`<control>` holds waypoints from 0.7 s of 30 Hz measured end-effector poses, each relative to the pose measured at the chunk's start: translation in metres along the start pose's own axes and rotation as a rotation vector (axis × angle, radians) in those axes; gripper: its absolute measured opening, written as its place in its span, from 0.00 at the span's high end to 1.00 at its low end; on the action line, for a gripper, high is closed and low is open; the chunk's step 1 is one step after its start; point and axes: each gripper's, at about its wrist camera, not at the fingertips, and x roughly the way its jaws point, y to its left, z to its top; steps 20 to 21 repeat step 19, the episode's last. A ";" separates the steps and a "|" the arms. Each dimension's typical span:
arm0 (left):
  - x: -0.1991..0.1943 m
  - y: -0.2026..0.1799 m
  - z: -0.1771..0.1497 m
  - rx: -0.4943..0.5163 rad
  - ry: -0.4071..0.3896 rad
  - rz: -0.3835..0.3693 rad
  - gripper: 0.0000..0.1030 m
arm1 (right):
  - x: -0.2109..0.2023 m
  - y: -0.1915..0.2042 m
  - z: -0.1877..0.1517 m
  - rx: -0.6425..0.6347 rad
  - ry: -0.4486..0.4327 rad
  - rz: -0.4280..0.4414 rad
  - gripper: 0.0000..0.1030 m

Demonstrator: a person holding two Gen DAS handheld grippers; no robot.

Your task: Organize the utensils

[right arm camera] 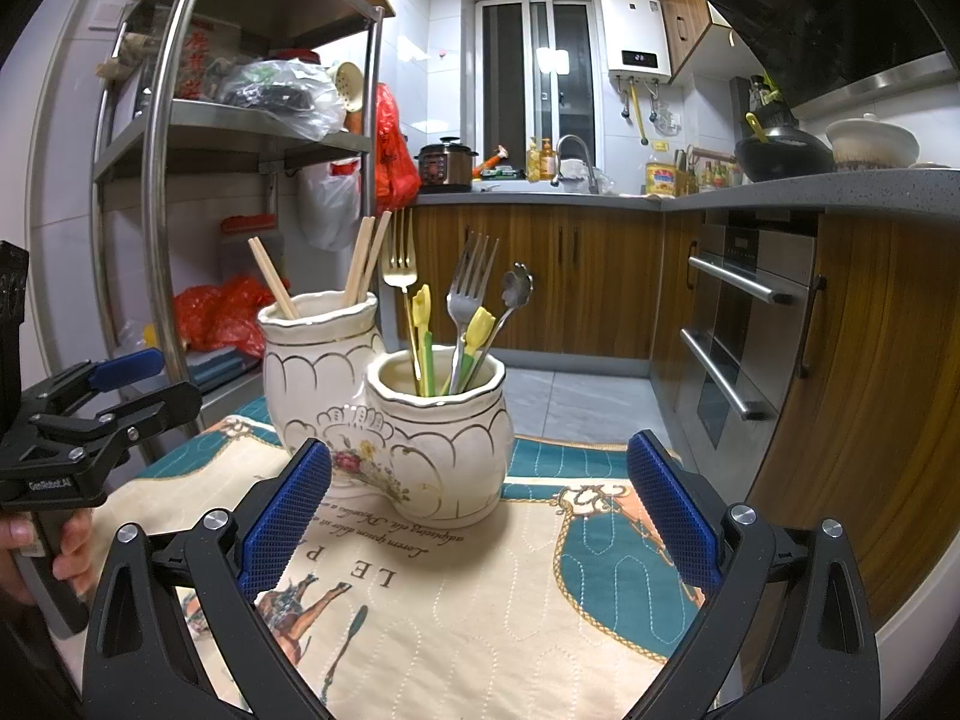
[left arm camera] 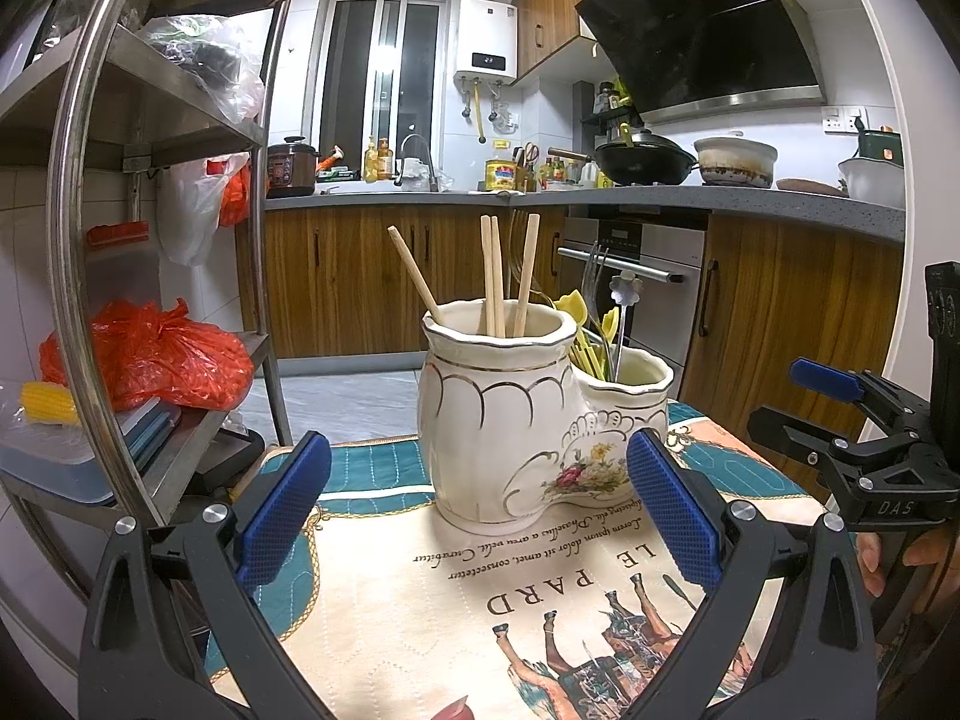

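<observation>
My left gripper [left arm camera: 477, 507] is spread wide and holds nothing, its blue pads [left arm camera: 282, 507] framing the taller pot of the ceramic holder [left arm camera: 498, 414] from just short of it. My right gripper [right arm camera: 478, 507] is equally wide and empty, facing the shorter pot [right arm camera: 441, 438] of the same joined piece. Each tool also shows at the edge of the other's view, held by a hand [right arm camera: 36, 546].

The holder stands upright on the printed cloth [right arm camera: 480, 618], near its far edge, and as far as I can judge everything is already sorted into it: no loose utensil lies on the cloth.

The risks I see from here:
- The holder is glazed, curved and top-heavy with long handles; a pad brushing a stick or a fork could tip it.
- The cloth may slide or bunch if I push the base, and beyond the far edge is only floor.
- Reaching into the short pot with the pads this far apart could snag neighbouring stems.

Counts:
- Chopsticks [left arm camera: 495, 276] in the tall pot: four.
- Metal forks: two, one gold [right arm camera: 401, 267], one silver [right arm camera: 471, 285].
- One flower-headed spoon [right arm camera: 517, 288].
- Yellow-topped picks [right arm camera: 480, 327]: two clear tops, possibly more stems below; I can't separate them.
</observation>
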 end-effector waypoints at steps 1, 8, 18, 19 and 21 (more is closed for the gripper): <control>0.000 0.000 0.000 -0.001 0.001 0.001 0.05 | 0.000 0.000 0.000 0.000 0.000 0.000 0.05; 0.000 0.002 0.001 -0.005 0.001 0.007 0.05 | 0.000 0.000 0.000 0.000 0.000 0.000 0.05; 0.001 0.003 0.002 -0.011 0.004 0.032 0.05 | 0.000 0.000 0.000 0.000 0.000 0.000 0.05; 0.001 0.003 0.002 -0.011 0.004 0.032 0.05 | 0.000 0.000 0.000 0.000 -0.001 0.000 0.05; 0.001 0.003 0.002 -0.011 0.004 0.032 0.05 | 0.000 0.000 0.000 0.000 -0.001 0.000 0.05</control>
